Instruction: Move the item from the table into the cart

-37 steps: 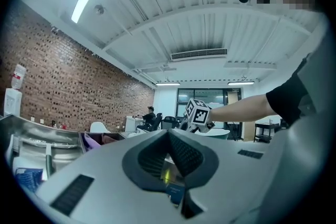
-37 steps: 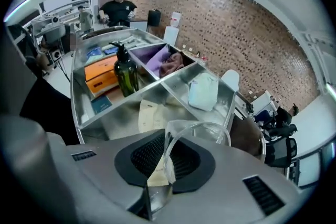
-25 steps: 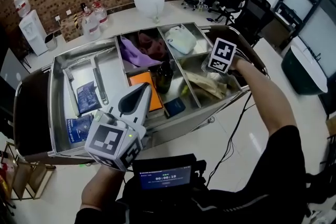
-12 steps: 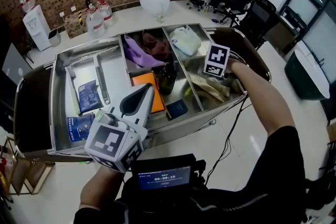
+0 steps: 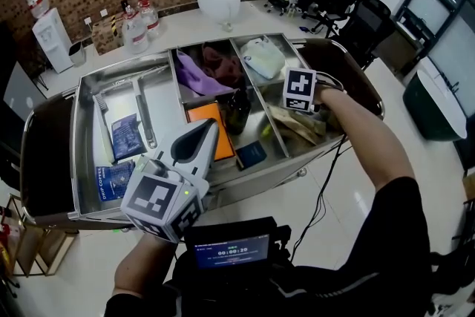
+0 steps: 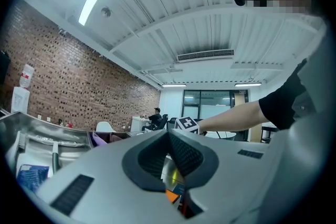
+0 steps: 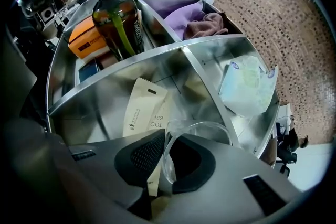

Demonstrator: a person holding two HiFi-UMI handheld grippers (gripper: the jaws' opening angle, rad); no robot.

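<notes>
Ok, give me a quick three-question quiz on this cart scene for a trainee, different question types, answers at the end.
1. True or false: the right gripper hangs over the purple cloth's compartment.
2. What stands next to the orange box? A) pump bottle B) kettle C) mug
3. Fill in: the left gripper's jaws are ___.
Key: 1 false, it is over the beige packets, shut on a clear plastic item; 2 A; 3 shut, with nothing between them.
</notes>
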